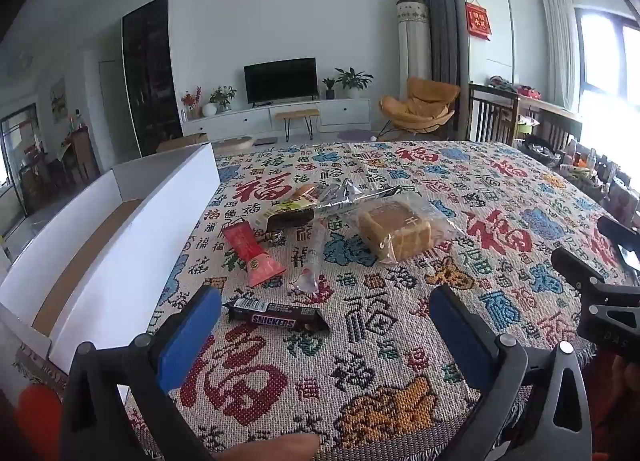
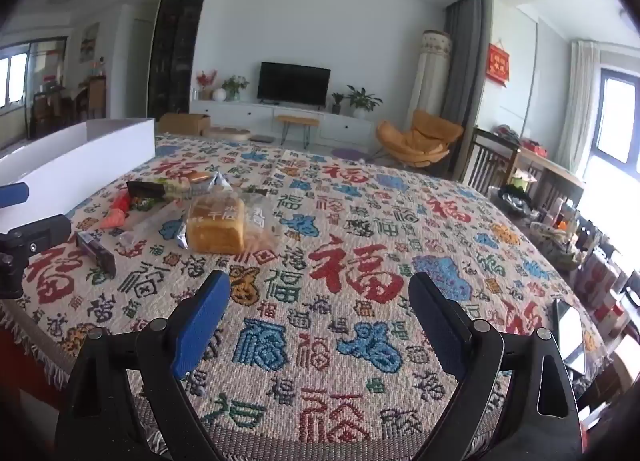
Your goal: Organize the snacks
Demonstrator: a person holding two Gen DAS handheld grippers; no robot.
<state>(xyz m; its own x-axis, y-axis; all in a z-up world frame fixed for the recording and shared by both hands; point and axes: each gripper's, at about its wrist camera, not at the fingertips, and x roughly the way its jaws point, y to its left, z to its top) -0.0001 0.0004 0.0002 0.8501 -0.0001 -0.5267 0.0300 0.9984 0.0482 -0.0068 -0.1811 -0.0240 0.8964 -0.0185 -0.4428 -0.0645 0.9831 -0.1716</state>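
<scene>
The Snickers bar (image 1: 277,316) is seen lying flat on the patterned cloth (image 1: 400,341), nearest of the snacks to the left gripper (image 1: 326,325), whose jaws are spread wide and empty. Beyond the bar lie a red packet (image 1: 253,253) and a bagged bread loaf (image 1: 396,233); left of it stands the white box (image 1: 132,237). The bar is probably best straddled across its narrow width, then lifted boxward. The right gripper (image 2: 320,313) is likewise held agape, empty.
</scene>
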